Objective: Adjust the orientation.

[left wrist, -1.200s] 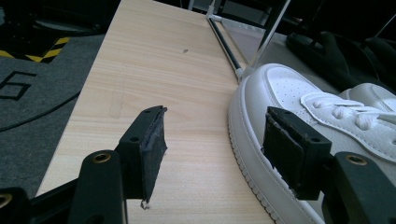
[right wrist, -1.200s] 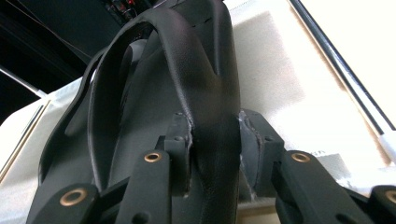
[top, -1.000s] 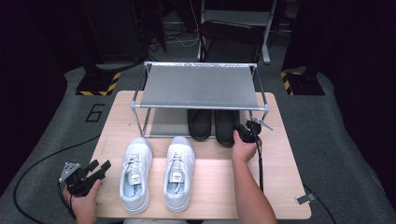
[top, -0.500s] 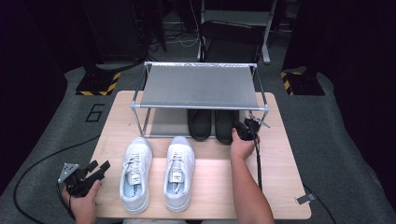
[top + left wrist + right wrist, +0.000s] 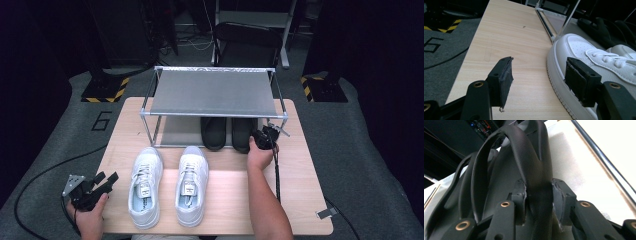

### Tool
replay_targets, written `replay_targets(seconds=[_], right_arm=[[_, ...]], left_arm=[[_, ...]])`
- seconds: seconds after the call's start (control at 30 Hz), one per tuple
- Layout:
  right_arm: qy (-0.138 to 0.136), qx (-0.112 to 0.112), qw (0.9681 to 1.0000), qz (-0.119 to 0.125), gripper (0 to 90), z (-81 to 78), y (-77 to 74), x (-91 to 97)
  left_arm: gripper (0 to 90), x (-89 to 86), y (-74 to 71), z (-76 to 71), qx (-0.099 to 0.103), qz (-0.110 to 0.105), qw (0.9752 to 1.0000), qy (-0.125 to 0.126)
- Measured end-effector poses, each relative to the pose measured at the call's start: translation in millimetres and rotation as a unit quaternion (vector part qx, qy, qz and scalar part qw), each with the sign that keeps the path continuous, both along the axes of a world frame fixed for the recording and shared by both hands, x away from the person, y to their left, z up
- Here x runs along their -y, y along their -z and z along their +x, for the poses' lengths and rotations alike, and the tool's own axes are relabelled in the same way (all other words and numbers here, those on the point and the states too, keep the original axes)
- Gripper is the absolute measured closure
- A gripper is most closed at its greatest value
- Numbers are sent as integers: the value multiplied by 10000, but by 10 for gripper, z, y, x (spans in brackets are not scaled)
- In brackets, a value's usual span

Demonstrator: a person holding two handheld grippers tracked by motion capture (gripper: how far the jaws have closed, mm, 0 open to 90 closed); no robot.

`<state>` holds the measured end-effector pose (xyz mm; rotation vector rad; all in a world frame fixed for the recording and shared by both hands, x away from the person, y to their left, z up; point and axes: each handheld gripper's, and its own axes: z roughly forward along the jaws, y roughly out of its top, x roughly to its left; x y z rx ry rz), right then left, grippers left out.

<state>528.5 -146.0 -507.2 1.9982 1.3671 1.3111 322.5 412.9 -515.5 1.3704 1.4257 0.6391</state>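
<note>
On the grey floor at the far left, a black painted number "6" (image 5: 102, 121) can be read beside the wooden counter (image 5: 300, 200); it shows again in the left gripper view, partly cut by the edge. No brand or label can be read on any of the footwear; the small tags on the white tongues are too small to make out.

The left gripper (image 5: 104, 181) is held by a hand (image 5: 90, 220) at the counter's near left corner, just beside the left white sneaker (image 5: 145, 187). In the left gripper view its fingers (image 5: 504, 78) stand wide apart with nothing between them, bare wood showing in the gap, and the sneaker's toe lies behind the right-hand finger.

The right white sneaker (image 5: 191, 184) lies just beside its partner, both with toes pointing toward the metal shoe rack (image 5: 212, 92), which stands at the far half of the counter with a grey mesh top shelf.

Under that shelf sit two black slippers: the left black slipper (image 5: 214, 132) and, beside it, the right black slipper (image 5: 241, 134), their near ends poking out past the rack's front rail.

The right gripper (image 5: 263, 136) reaches in at the right black slipper, the right hand (image 5: 260, 155) behind it. In the right gripper view its fingers (image 5: 520, 197) are closed tightly on the slipper's black strap, pinching it on both sides.

A cable (image 5: 276, 175) trails from this gripper back along the forearm.
</note>
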Motion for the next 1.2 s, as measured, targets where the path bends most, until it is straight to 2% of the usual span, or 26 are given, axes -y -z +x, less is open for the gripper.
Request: replay_targets(seconds=[0.13,0.4,0.47,0.5,0.57,0.6,0.73,0.77,0.87,0.93,1.0,1.07,1.2], right_arm=[[49,-88,9999,-55,650,9,30,-7],[65,-33,9998,-177,635,22,59,-12],[57,-89,9997,-213,614,18,57,-13],[-3,48,9996,-286,583,14,60,-9],[-5,115,9996,-270,560,10,51,-16],[-34,162,9992,-364,549,9,46,-20],[-30,125,9990,-425,548,-10,22,-52],[-71,171,9979,-613,548,-24,21,-56],[-108,179,9975,-681,550,-43,8,-72],[-175,243,9962,-823,550,-70,-8,-81],[-244,301,9948,-946,551,-127,-49,-114],[-279,330,9946,-949,551,-156,-57,-121],[-373,406,9938,-967,553,-253,-98,-134]], left_arm=[[388,6,0,-1,16,-36,10000,-19],[388,4,-1,-1,-4,12,10000,28],[388,5,-1,-1,-9,11,10000,36],[388,6,-1,-1,-10,8,10000,40],[388,9,0,0,1,-5,10000,49],[388,8,0,0,-8,4,10000,56],[387,15,-2,4,-9,19,10000,63],[388,18,-2,3,-40,0,10000,73],[388,22,-1,11,-86,-5,9999,107],[388,23,-4,12,-114,5,9998,132],[388,35,-2,13,-54,-41,9999,95],[388,26,-11,3,-131,28,9998,169],[388,45,-20,-1,-123,65,9997,183]])
